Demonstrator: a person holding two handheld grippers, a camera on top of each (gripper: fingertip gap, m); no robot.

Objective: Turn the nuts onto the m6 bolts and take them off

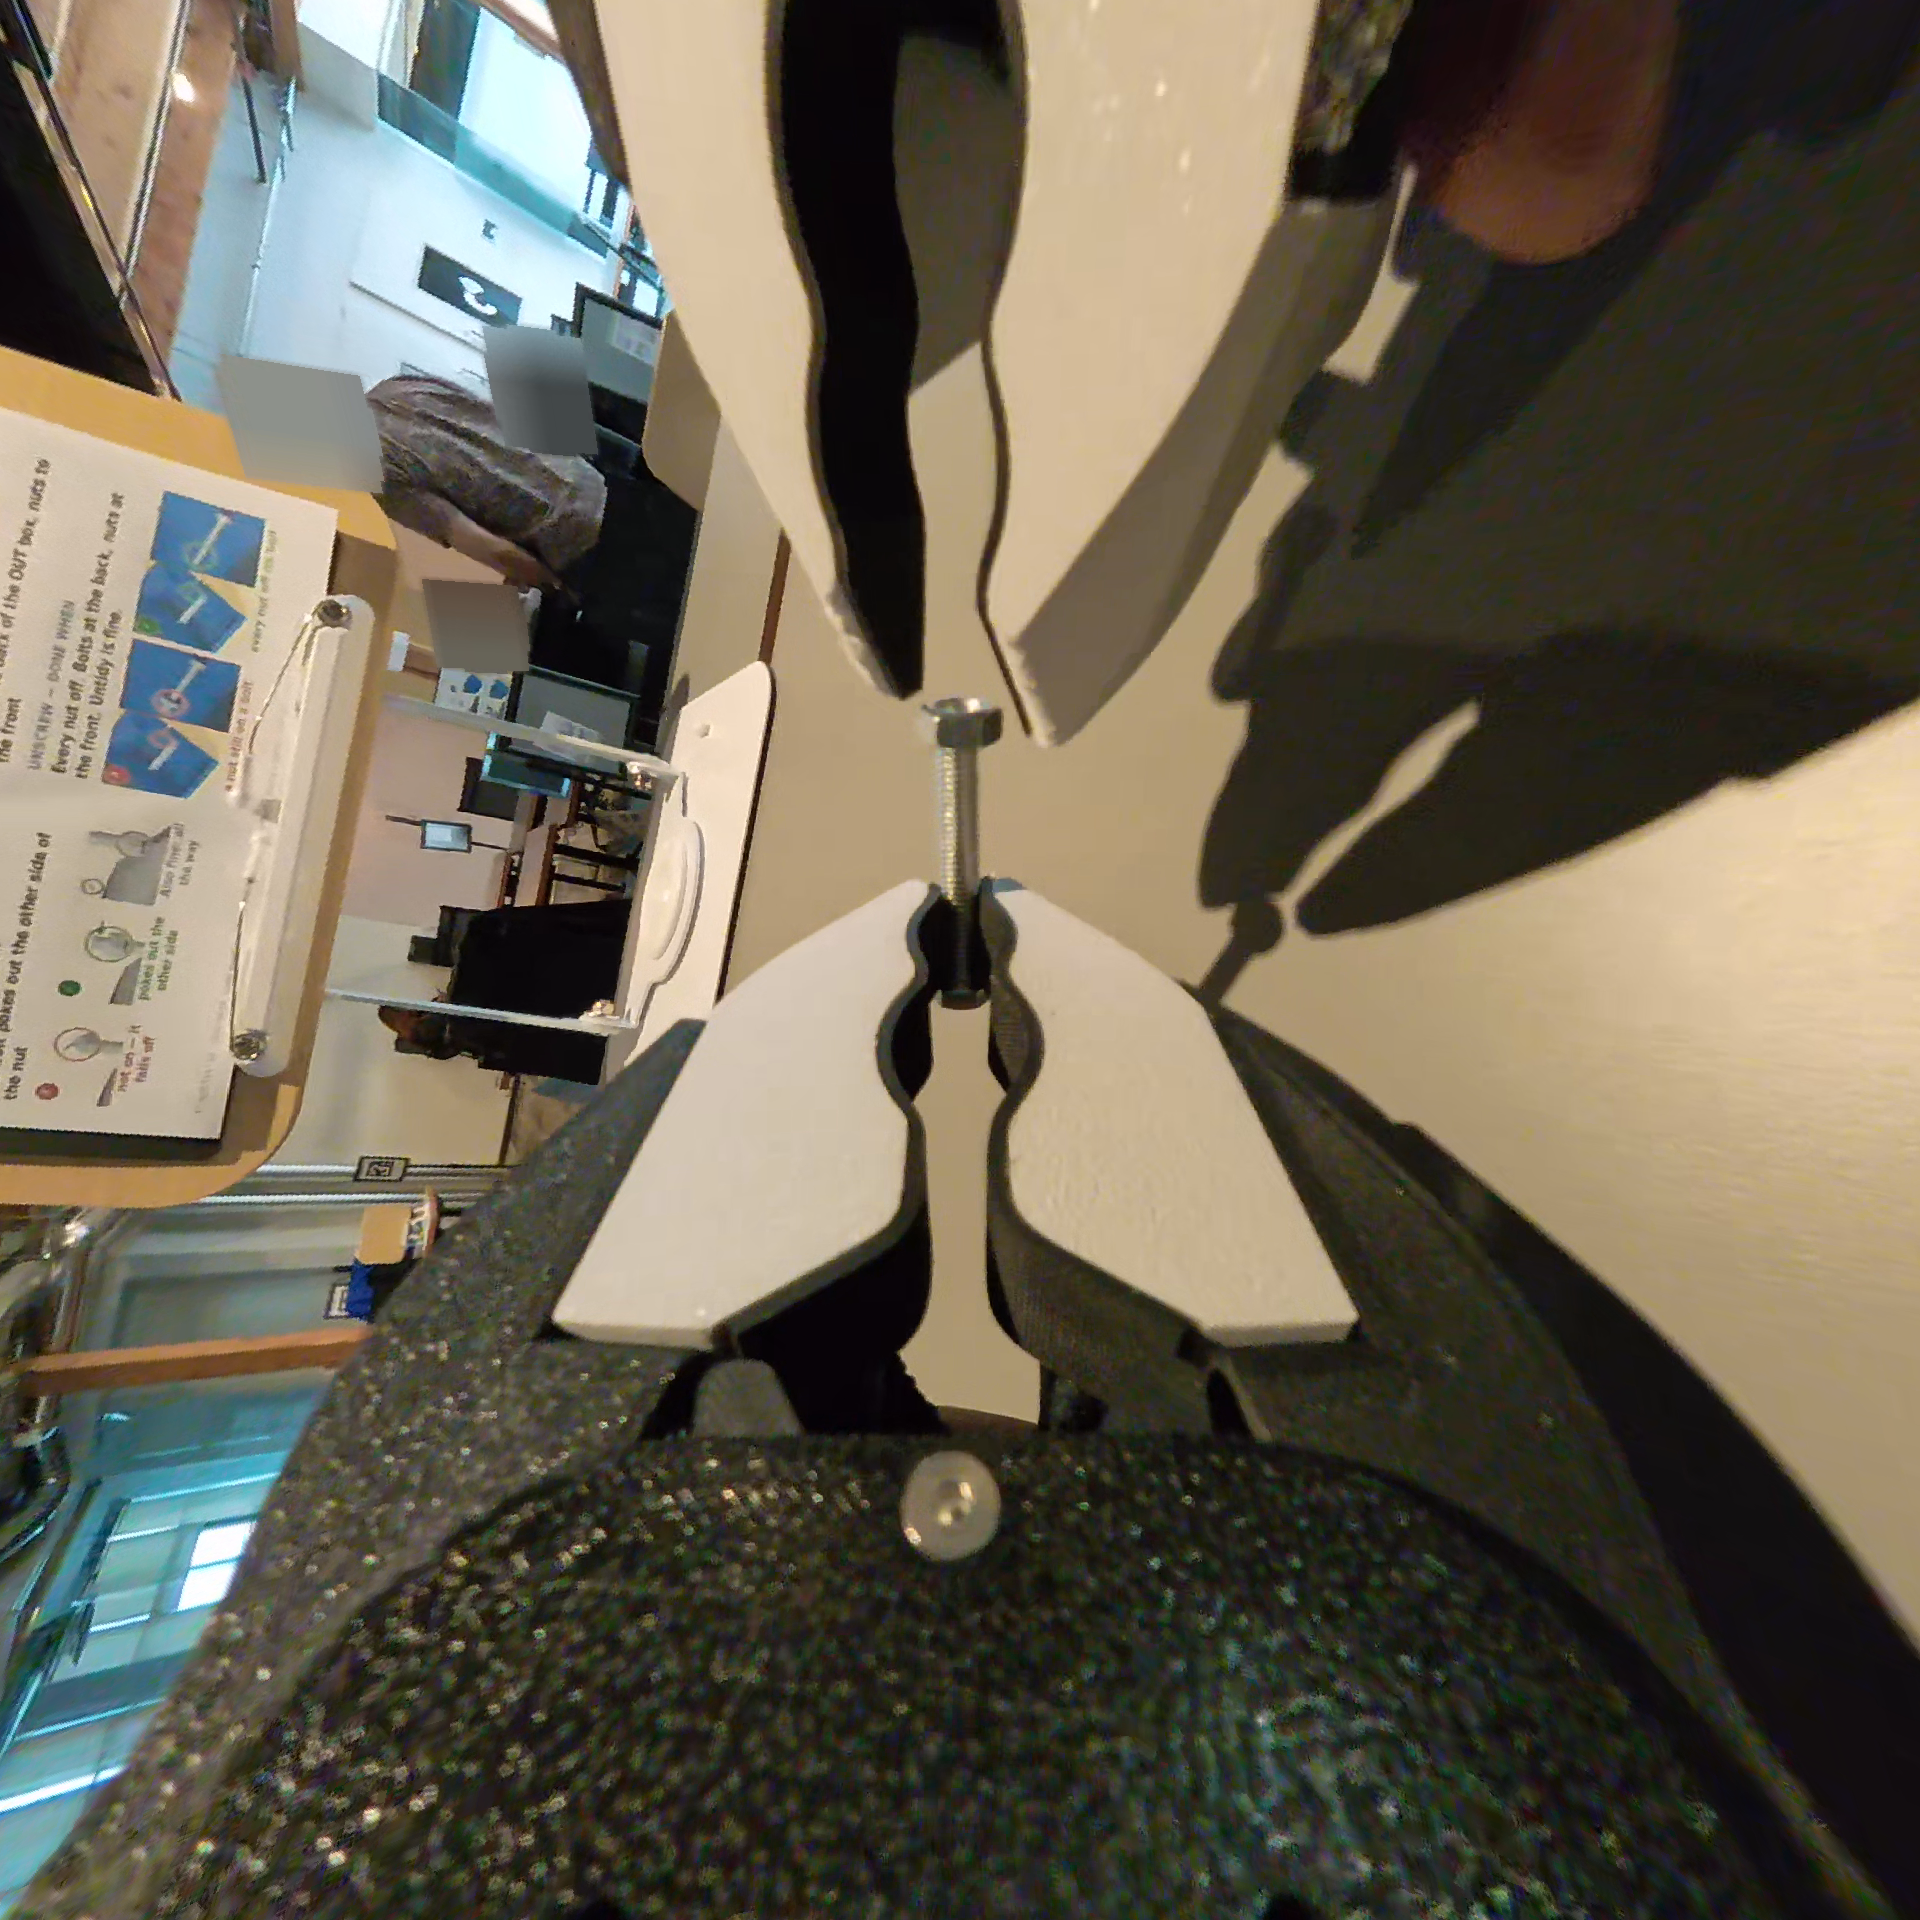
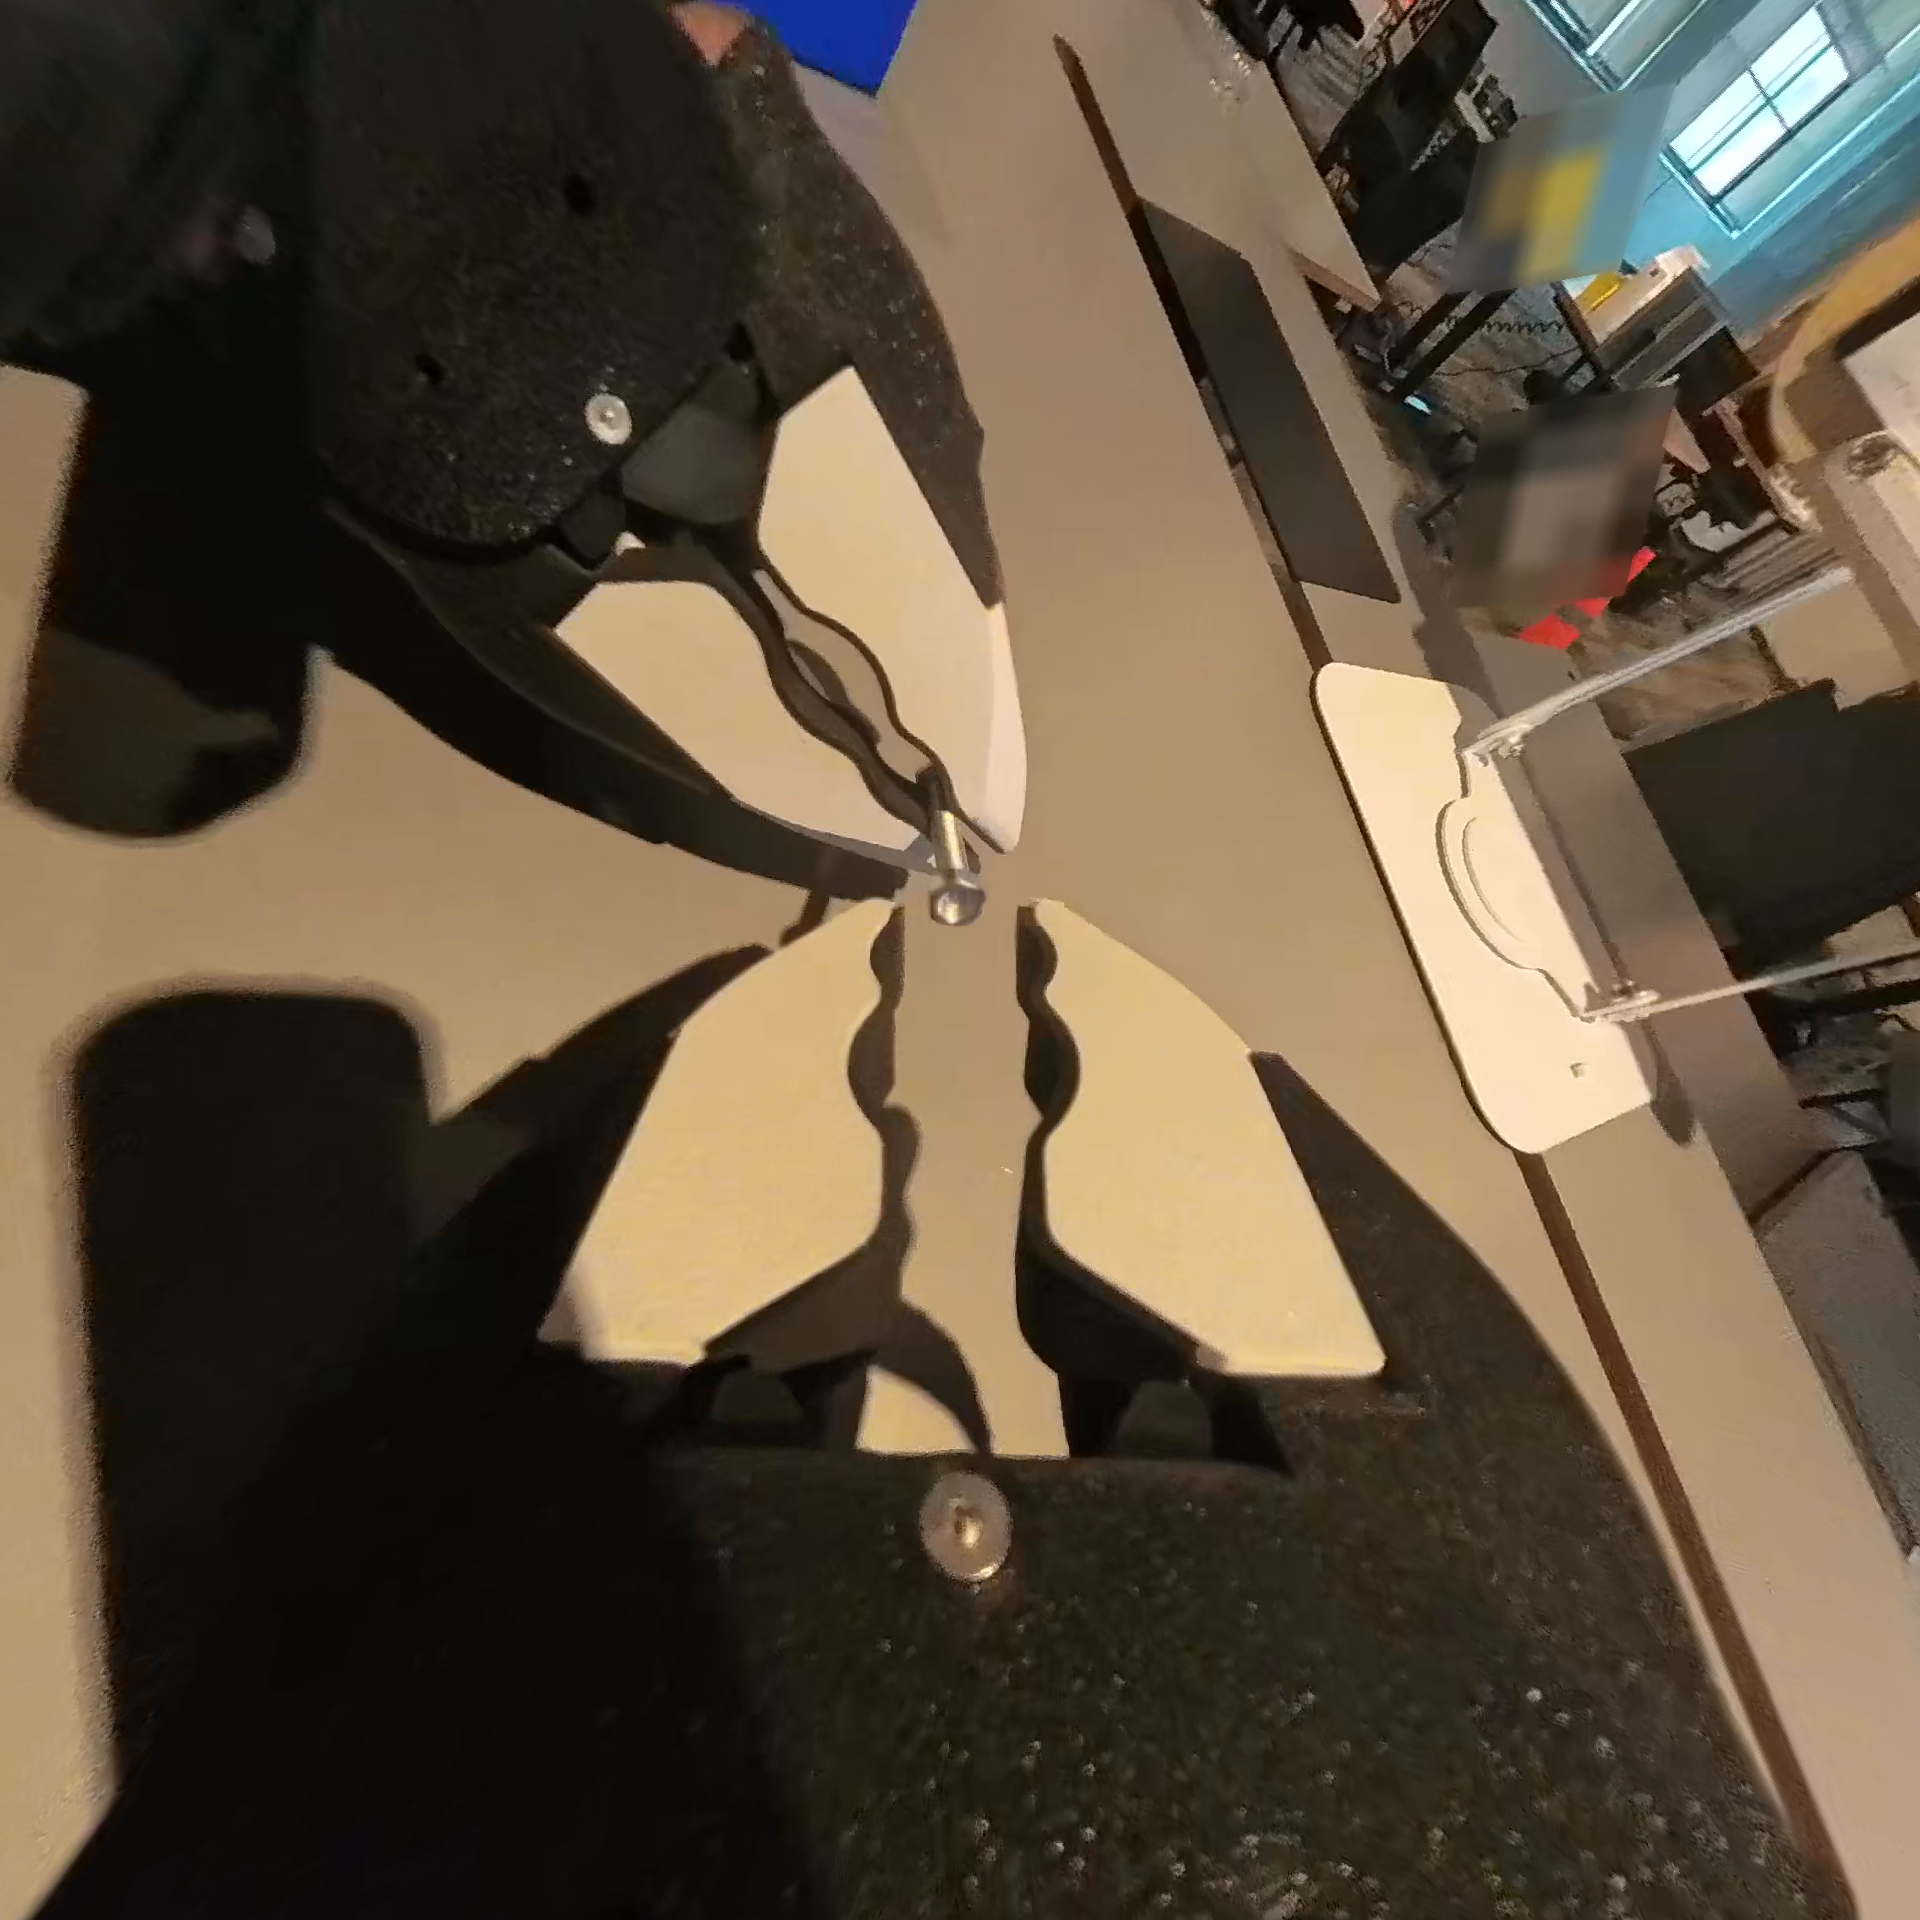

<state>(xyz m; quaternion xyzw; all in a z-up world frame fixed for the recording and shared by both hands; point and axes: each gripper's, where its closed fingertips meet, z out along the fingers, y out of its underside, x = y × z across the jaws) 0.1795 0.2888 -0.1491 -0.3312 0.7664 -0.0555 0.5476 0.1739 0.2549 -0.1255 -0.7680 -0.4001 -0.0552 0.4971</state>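
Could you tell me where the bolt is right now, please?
The bolt is at the centre of the left wrist view, its threaded end clamped in the left gripper, its hex head just short of the open right gripper.

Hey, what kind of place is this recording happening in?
Likely a shared lab or workshop: an instruction sheet on a stand, desks with monitors behind, and a plain worktable where the left gripper holds a bolt.

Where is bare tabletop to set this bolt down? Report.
Bare tabletop runs between the tools and the white base plate at the table edge, and on toward the dark strip. Crowded at the bolt: left tool grips it, open right tool flanks its head.
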